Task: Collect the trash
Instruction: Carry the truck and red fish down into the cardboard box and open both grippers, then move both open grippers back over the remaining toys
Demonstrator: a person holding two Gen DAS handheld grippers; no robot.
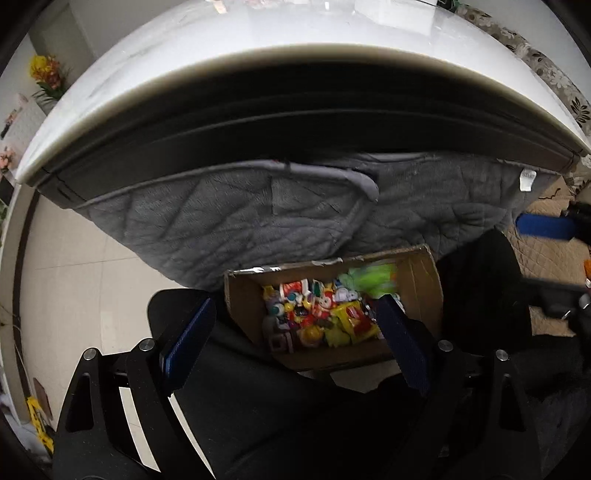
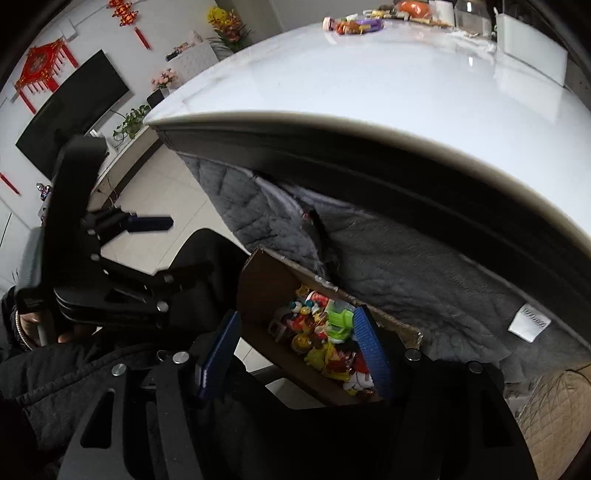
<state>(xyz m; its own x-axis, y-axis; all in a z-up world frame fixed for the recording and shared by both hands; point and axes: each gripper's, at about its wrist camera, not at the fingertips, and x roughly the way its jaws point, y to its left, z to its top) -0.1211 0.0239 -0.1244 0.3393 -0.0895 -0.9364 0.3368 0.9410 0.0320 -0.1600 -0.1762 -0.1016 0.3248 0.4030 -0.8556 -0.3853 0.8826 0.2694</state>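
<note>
A brown cardboard box (image 1: 424,280) sits below the table edge, full of colourful wrappers (image 1: 317,314), with a blurred green piece (image 1: 373,277) at its far right corner. My left gripper (image 1: 291,332) is open and empty just above the box. In the right wrist view the box (image 2: 266,280) holds the wrappers (image 2: 325,343) and a green piece (image 2: 338,323). My right gripper (image 2: 295,347) is open and empty above it. The left gripper (image 2: 147,223) shows at left, and the right gripper's blue pad (image 1: 543,225) shows at the far right of the left wrist view.
A white table (image 2: 369,92) with a grey quilted cover (image 1: 221,221) hanging under it fills the top. Several items (image 2: 354,24) and a white box (image 2: 532,55) lie at its far side. The person's dark clothing (image 1: 295,424) is below, a quilted beige seat (image 2: 554,413) at right.
</note>
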